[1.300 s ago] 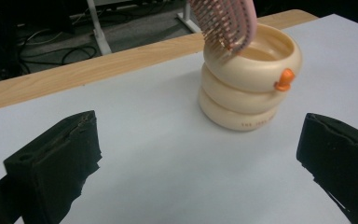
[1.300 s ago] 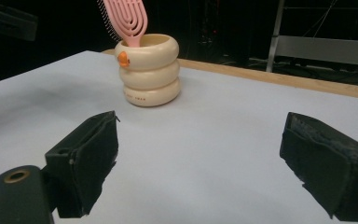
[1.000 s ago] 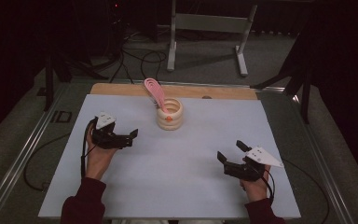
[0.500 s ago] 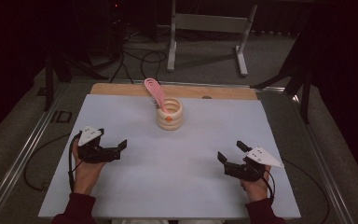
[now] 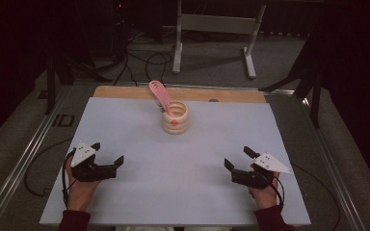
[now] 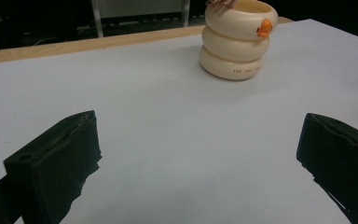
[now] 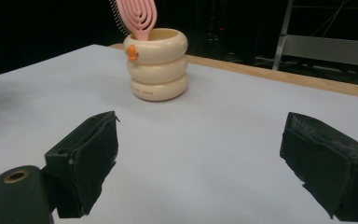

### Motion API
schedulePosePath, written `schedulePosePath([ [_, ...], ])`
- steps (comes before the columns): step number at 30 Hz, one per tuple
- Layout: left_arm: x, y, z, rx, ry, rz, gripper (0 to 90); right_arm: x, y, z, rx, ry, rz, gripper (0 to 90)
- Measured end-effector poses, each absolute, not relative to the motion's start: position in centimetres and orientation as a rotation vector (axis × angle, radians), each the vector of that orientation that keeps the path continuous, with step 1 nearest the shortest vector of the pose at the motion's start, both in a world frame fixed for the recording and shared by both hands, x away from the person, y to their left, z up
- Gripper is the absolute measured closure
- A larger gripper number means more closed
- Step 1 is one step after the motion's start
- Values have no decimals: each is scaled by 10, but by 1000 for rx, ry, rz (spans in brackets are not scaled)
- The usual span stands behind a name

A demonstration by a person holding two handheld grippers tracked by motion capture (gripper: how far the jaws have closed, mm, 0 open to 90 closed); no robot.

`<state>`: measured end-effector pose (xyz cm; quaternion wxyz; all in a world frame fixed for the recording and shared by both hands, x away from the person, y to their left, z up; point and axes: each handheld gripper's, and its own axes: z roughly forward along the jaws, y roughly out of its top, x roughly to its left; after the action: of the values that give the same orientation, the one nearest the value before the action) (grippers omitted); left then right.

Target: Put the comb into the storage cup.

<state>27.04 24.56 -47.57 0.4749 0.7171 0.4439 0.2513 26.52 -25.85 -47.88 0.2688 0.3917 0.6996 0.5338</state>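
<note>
A cream ribbed cup (image 5: 175, 117) shaped like three stacked rings stands upright on the white table sheet, toward the back middle; it has a small orange mark (image 6: 264, 27) on its side. A pink hairbrush (image 5: 161, 95) leans in it, its slotted head sticking out up and to the left (image 7: 137, 16). My left gripper (image 5: 107, 154) rests near the front left, open, nothing between its jaws. My right gripper (image 5: 238, 159) sits near the front right, also open and bare. Both point toward the cup (image 7: 158, 64), well short of it.
The white sheet (image 5: 183, 159) covers a wooden board (image 5: 125, 91) on a table with metal rails at both sides. Behind the table, a grey metal stand (image 5: 215, 29) and cables lie on the dark floor.
My left gripper has drawn back from beside the cup toward the front left edge. The right gripper has stayed put.
</note>
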Motion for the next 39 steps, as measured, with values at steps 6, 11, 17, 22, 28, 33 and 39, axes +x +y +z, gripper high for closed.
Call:
schedulePosePath([
  [6,260,252,-479,1741,1079,630,0,262,-261,-479,1055,1887,1452,111],
  [11,254,255,-482,1737,1070,642,0,262,-265,-480,1063,1885,1443,111],
  [17,251,255,-482,1737,1052,667,0,262,-270,-481,1052,1883,1436,110],
  [22,248,255,-480,1738,1024,689,0,262,-273,-482,1055,1886,1431,110],
  [28,246,257,-479,1716,1016,694,0,264,-277,-483,1067,1895,1428,109],
  [33,246,260,-479,1701,1021,706,0,264,-278,-483,1068,1895,1430,109],
  [39,245,261,-478,1692,1017,726,0,263,-278,-484,1063,1899,1415,110],
])
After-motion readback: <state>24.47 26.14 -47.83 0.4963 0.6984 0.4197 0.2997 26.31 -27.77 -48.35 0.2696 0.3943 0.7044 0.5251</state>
